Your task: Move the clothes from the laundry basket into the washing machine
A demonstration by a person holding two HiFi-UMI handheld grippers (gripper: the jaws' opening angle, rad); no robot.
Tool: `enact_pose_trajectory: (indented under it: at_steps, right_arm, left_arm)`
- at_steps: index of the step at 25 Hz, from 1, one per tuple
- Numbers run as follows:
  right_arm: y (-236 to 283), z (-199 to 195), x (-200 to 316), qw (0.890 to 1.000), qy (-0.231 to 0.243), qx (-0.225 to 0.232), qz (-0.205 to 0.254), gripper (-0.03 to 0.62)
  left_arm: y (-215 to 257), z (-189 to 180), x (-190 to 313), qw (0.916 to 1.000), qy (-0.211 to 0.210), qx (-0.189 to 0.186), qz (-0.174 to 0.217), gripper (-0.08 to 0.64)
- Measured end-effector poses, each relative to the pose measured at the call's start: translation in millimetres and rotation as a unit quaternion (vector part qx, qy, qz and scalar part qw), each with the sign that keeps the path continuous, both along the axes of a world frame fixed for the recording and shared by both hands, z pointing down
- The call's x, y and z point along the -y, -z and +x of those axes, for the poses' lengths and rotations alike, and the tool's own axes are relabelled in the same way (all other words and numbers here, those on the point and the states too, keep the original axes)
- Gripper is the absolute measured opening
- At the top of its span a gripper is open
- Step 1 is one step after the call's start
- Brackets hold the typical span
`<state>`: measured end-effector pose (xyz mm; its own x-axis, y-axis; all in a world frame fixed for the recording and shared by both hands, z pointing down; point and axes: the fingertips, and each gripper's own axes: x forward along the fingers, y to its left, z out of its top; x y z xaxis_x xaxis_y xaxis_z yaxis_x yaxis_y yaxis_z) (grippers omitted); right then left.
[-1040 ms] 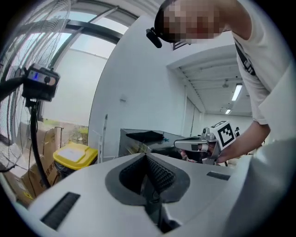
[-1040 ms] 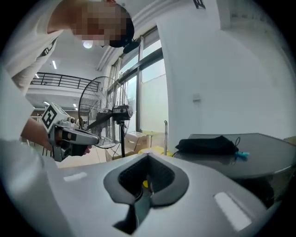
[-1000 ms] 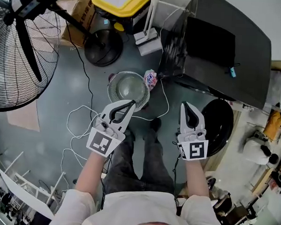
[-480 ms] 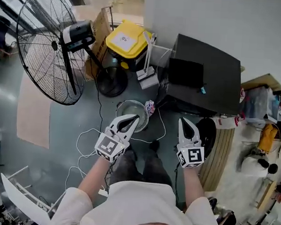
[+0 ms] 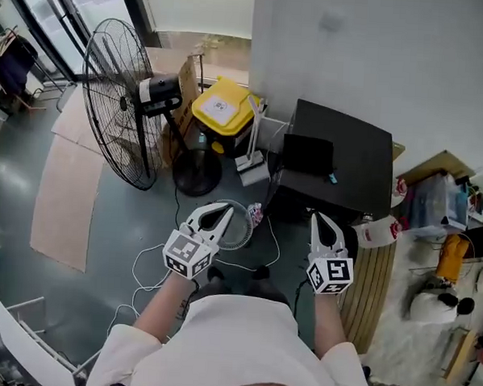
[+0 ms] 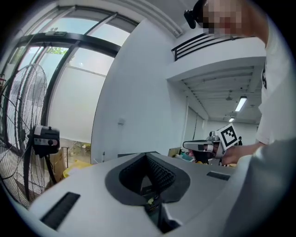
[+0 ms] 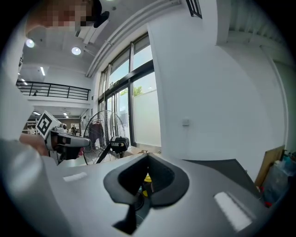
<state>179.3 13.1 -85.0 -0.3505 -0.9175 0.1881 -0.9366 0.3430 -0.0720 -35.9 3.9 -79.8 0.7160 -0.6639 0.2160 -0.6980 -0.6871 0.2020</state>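
1. On the floor just ahead of the person's feet lies a round, pale basket (image 5: 244, 230), which I take for the laundry basket. The left gripper (image 5: 224, 209) overlaps it in the head view, so I cannot tell whether clothes lie in it.
2. Against the wall beyond stands a black box-shaped machine (image 5: 340, 153), most likely the washing machine. It sits ahead and to the right of the basket. A round dark part (image 5: 358, 226) at its near right corner is perhaps the door.
3. Both grippers are held out roughly level, well above the floor. The left gripper's jaws are together with nothing between them, and the right gripper (image 5: 317, 219) is likewise closed and empty.
4. The relation that matters is that the basket lies below and slightly ahead of the left gripper, which is the nearer of the two. The right gripper hangs by the machine's near edge.
5. The basket is round, so it has no long axis to line up with. I judge that the next move calls for a steep descent with the jaws opened first, keeping clear of the big fan (image 5: 121, 101) on the left.
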Motion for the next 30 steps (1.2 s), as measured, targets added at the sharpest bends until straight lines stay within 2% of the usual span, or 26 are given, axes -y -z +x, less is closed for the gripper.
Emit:
enact_pose_trajectory:
  at_steps: [5, 13, 22, 30]
  right_arm:
    - [22, 3, -20, 1.000, -0.001, -0.014, 0.010, 0.009]
    - [37, 14, -50, 0.999, -0.021, -0.014, 0.026, 0.009]
    - [33, 29, -71, 0.999, -0.045, -0.024, 0.018, 0.009]
    - [39, 32, -73, 0.998, -0.042, -0.026, 0.025, 0.009]
  left_arm:
    - [24, -3, -10, 0.9998, 0.007, -0.007, 0.014, 0.006]
    - [43, 5, -25, 0.9991, -0.005, -0.009, 0.040, 0.006]
    - [41, 12, -38, 0.9987, -0.020, 0.001, 0.046, 0.006]
    - [40, 16, -40, 0.9988, -0.020, -0.002, 0.045, 0.006]
